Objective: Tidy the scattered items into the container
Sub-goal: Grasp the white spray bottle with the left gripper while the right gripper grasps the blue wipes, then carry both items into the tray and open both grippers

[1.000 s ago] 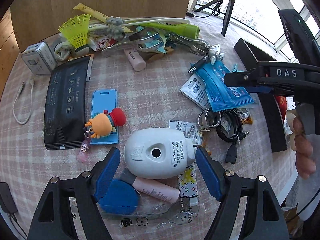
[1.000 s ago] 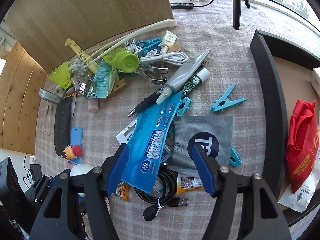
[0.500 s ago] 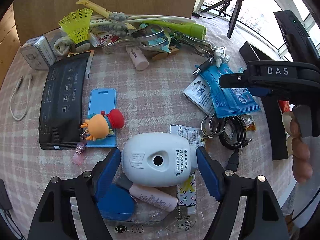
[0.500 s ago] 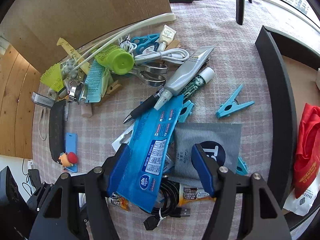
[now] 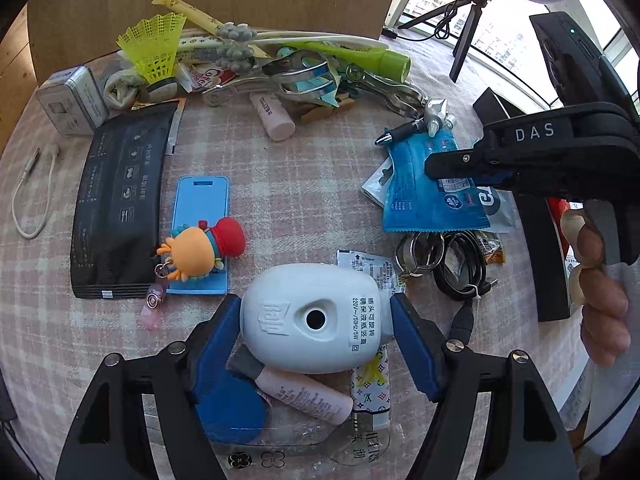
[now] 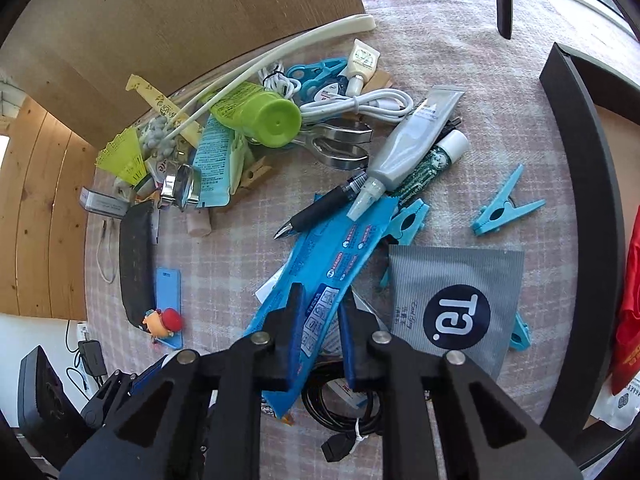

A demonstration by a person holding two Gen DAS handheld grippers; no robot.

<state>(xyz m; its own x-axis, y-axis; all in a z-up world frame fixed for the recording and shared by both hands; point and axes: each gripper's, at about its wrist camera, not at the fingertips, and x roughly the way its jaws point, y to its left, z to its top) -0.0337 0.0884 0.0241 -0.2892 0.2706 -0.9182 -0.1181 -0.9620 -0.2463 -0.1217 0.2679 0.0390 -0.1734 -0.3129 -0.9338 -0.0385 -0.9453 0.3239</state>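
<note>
Both grippers point down: the right gripper (image 6: 320, 332) jaws are closing on the blue packet (image 6: 332, 256); the left gripper (image 5: 316, 328) jaws stand wide around the white plug-in device (image 5: 316, 316), barely touching.

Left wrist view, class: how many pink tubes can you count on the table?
2. One pink tube lies at the near edge of the far pile; the other lies close to the camera, partly under the white device. The pile may hide more.

R gripper (image 6: 318, 330) fingers closing; L gripper (image 5: 316, 334) wide.
</note>
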